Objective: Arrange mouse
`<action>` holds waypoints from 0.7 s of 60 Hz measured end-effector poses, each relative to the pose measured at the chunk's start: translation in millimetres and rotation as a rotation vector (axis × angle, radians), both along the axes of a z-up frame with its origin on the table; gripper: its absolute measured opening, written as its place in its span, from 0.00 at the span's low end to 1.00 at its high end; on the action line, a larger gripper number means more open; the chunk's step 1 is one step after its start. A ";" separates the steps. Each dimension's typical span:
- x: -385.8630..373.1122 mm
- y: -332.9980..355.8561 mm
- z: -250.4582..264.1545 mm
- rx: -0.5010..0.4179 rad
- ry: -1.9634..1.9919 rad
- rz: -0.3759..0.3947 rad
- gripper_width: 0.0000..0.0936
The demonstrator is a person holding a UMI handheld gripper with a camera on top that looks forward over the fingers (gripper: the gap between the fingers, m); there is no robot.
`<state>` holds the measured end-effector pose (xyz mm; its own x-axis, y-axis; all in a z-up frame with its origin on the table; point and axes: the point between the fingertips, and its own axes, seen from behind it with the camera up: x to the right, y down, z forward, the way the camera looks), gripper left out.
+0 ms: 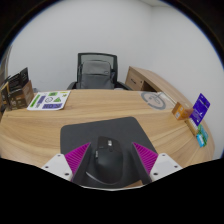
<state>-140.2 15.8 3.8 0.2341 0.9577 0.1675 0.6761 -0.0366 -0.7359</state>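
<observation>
A black mouse (108, 164) sits between my gripper's (111, 150) two magenta pads, and both pads press on its sides. It is over the near edge of a dark grey mouse mat (100, 130) lying on a wooden desk (50, 128). I cannot tell whether the mouse rests on the mat or is held just above it. Its underside is hidden.
A black office chair (96, 70) stands behind the desk. A printed sheet (48, 100) and a dark box (15, 90) lie at the far left. A round white disc (153, 99), a purple box (201, 106) and an orange item (181, 112) sit to the right.
</observation>
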 end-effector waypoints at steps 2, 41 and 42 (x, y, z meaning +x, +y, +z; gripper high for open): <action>4.6 -3.9 7.6 -0.017 0.007 -0.002 0.91; 338.1 -112.5 210.2 0.006 0.034 0.083 0.92; 346.0 -114.6 211.9 0.002 0.031 0.082 0.92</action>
